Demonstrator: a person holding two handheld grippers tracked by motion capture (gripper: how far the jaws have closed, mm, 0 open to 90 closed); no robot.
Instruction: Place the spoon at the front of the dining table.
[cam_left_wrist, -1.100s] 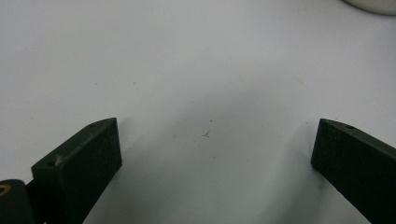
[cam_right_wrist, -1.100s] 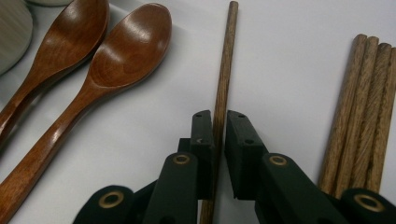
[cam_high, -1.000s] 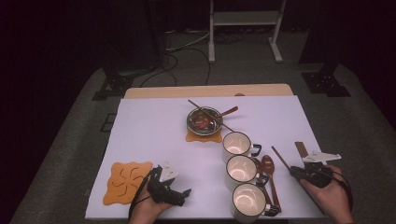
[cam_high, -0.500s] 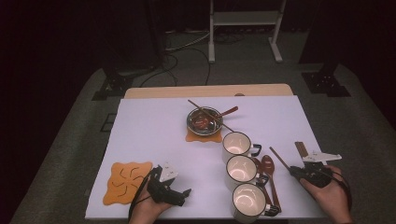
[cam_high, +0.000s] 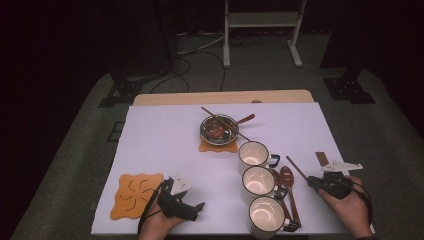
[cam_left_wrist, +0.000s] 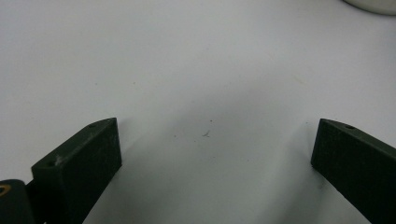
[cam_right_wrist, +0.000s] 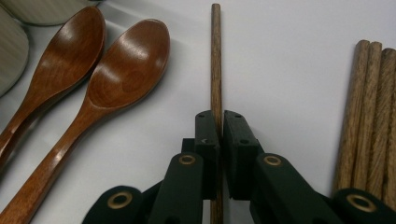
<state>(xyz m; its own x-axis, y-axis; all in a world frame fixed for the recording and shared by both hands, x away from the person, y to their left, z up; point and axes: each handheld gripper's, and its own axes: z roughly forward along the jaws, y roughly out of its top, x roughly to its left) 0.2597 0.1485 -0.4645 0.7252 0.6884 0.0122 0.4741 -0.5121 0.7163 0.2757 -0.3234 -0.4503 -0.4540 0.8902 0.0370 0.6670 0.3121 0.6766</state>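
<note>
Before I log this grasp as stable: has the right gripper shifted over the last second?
No. The right gripper sits beside the spoons, as before.

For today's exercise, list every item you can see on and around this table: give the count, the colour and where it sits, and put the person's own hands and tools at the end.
Table: one, white top, centre.
Mugs: three, cream, in a row right of centre.
Bowl: one, metal, reddish contents, on the far mat.
Far mat: one, orange, under the bowl.
Near mat: one, orange, cut-out swirls, front left.
Spoons: two, brown wood, side by side right of the mugs; a third leans in the bowl.
Loose chopsticks: a brown wood bundle, right of the right claw.
Held chopstick: one, brown wood, clamped in the right claw.
Stand: one, white, on the floor beyond.
Left claw: black, open over bare table.
Right claw: black, shut on the held chopstick.
</note>
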